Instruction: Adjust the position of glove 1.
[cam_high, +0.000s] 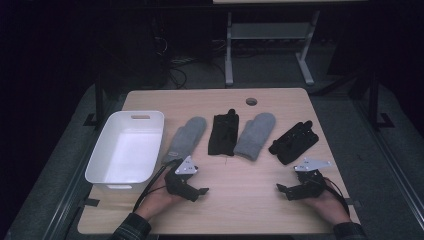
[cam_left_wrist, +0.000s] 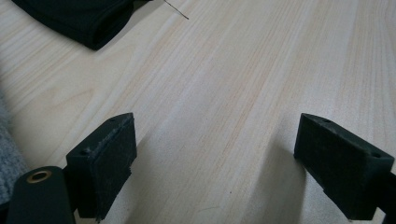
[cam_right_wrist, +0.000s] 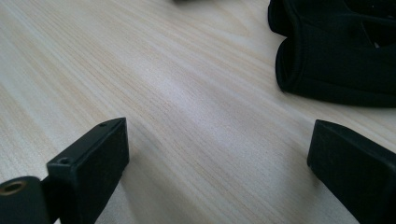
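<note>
My left gripper (cam_high: 204, 190) and right gripper (cam_high: 278, 187) rest spread and empty on the pale wood table (cam_high: 240, 210), near its front edge. Behind them lie the grey mitten (cam_high: 186, 138) and black glove (cam_high: 293, 142); dark floor surrounds the table.

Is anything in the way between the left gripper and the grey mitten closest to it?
No, nothing visible is. The left gripper rests open on the table, and the nearest grey mitten lies just beyond it, beside the white tub. Only bare wood lies between them.
</note>
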